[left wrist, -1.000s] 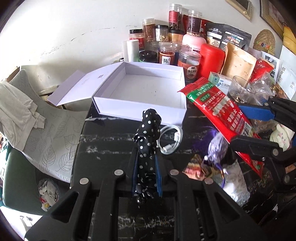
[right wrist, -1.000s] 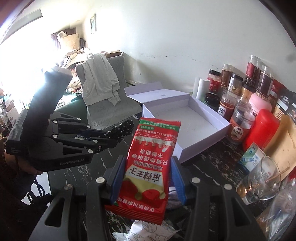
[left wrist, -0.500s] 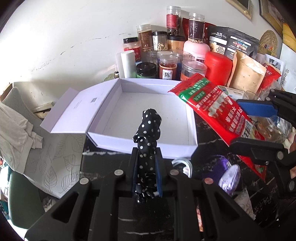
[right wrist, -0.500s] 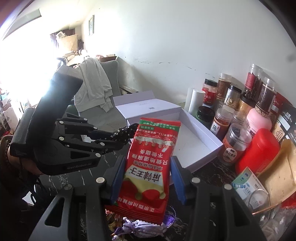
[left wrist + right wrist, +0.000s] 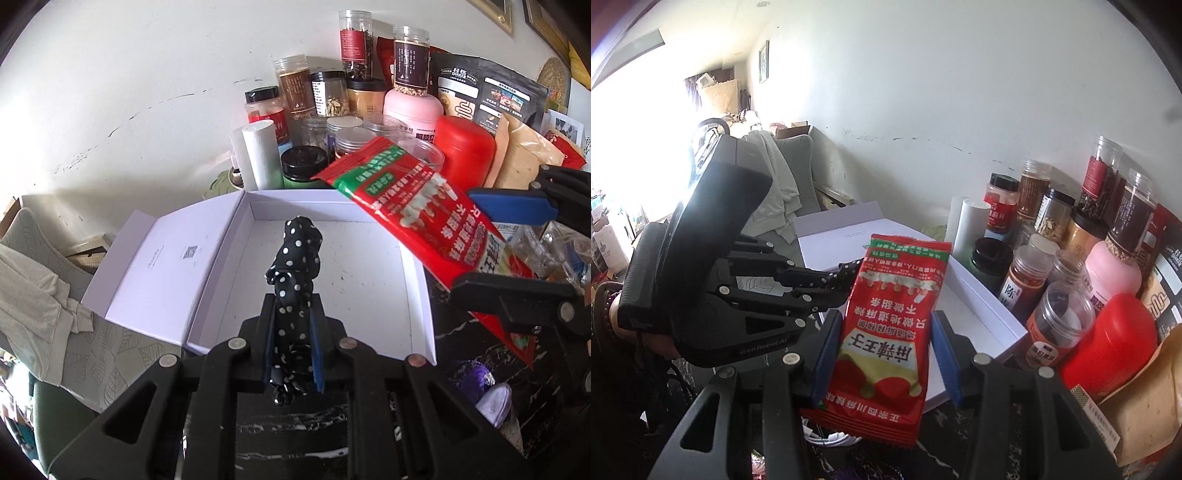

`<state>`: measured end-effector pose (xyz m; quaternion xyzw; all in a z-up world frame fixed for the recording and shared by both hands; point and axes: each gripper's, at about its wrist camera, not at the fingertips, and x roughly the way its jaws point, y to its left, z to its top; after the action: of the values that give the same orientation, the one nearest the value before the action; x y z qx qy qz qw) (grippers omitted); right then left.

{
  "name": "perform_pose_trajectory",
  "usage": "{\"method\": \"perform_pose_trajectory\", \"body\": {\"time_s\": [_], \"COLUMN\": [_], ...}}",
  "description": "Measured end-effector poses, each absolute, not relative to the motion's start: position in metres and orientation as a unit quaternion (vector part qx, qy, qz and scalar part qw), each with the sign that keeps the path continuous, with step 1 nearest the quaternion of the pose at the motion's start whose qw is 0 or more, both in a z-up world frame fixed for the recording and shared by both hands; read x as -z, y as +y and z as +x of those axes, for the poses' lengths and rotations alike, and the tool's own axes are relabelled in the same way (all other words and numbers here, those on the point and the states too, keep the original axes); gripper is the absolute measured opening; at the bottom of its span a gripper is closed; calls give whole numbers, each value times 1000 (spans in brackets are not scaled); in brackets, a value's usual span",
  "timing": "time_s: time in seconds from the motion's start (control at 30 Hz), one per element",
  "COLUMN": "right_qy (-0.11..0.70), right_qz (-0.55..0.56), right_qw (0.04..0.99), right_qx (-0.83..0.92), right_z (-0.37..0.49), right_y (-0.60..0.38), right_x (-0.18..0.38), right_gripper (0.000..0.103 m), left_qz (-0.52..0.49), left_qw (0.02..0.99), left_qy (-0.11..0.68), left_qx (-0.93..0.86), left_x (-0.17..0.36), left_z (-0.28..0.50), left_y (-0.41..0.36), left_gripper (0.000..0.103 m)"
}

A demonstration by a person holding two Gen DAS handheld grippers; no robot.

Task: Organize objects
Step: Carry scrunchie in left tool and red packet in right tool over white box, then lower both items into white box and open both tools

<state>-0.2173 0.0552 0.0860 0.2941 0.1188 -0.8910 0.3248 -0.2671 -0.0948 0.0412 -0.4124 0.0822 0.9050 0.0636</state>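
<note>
Polka-dot fabric (image 5: 294,295), black with small white spots and bunched into a narrow roll, is clamped between the blue-lined jaws of the left gripper (image 5: 292,345), which are pressed nearly together on it. Its long axis runs forward along the fingers, the free end rising over the near part of the open white box (image 5: 417,295) and pointing toward the jars (image 5: 410,59) at the wall. The red snack packet (image 5: 892,325), flat and glossy with a green band at its top seam and white lettering, is gripped by its two side edges in the right gripper (image 5: 884,354), whose jaws stand partly apart around its width. The packet stands lengthwise along the fingers; in the left wrist view it slants over the box's far right corner, its top seam toward the jars. The box lies on a dark marbled table (image 5: 461,343), with its hinged lid (image 5: 166,266) folded flat out to the left, over the table edge above a leaf-patterned chair (image 5: 107,362). The box floor is bare, leaving room inside. Jars, a red canister (image 5: 465,147) and pouches crowd the far and right sides just beside the box walls. A purple sachet (image 5: 480,384) lies on the table near the box's near right corner.
</note>
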Motion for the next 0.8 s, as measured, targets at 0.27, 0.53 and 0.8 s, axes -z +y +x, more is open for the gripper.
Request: {"method": "perform_pose_trajectory", "body": {"time_s": [0.27, 0.53, 0.8], "right_qy": [125, 111, 105], "right_qz": [294, 294, 302], "right_qw": [323, 320, 302], "right_qx": [891, 894, 898], "right_z": [-255, -293, -330], "right_y": [53, 55, 57], "right_x": [-87, -87, -70], "right_gripper": [49, 49, 49], "left_qz": [-394, -394, -408], "left_qw": [58, 42, 30], "left_qy": [95, 108, 113], "left_qx": [-912, -912, -905], "left_x": [-47, -36, -4], "left_z": [-308, -360, -398], "left_y": [-90, -93, -96], "left_gripper": [16, 16, 16]}}
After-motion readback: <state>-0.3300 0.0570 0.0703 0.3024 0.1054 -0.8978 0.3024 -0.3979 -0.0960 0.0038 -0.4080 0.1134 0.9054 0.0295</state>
